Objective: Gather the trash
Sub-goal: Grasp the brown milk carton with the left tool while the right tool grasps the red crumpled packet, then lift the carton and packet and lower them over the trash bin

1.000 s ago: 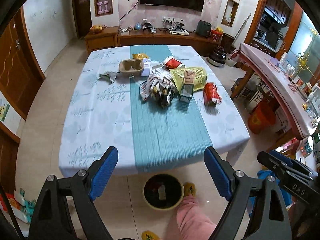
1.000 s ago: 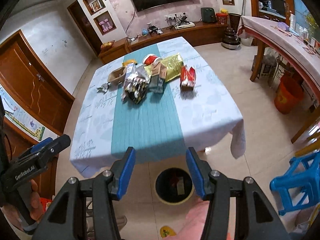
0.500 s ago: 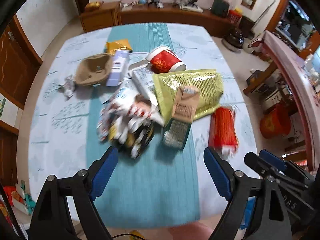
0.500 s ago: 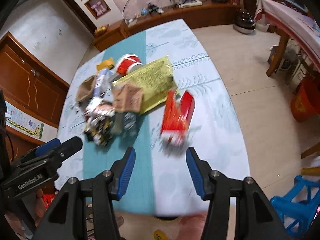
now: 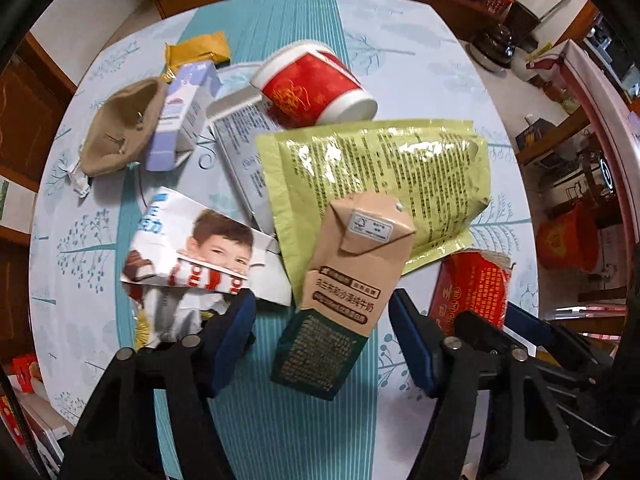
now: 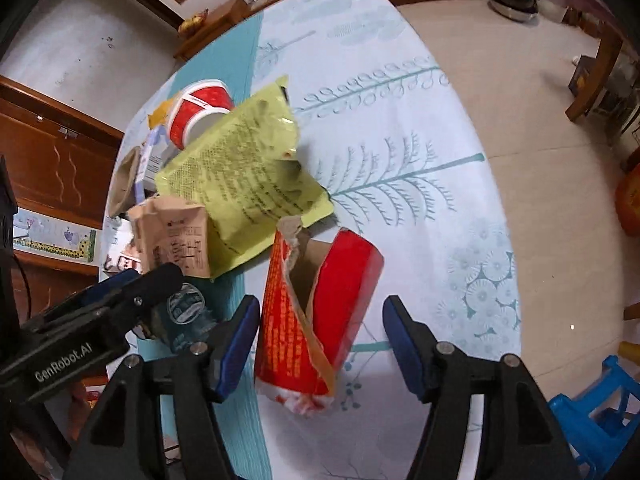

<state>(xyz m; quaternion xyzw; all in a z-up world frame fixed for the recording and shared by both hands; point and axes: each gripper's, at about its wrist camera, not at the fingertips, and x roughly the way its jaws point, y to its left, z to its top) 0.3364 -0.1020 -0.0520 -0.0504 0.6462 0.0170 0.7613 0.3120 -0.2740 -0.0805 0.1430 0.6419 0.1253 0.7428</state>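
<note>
Where a teal runner crosses the pale leaf-print cloth, bench carries heaped trash. Left claw, jaws closing and touching nothing, straddles the milk carton. Right claw, jaws opening, straddles the torn red box. Bare cloth lies right of the box, then the bench edge and tiled floor.

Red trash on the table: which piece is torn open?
The red box between the right tool's opening jaws; the red cup is intact.
</note>
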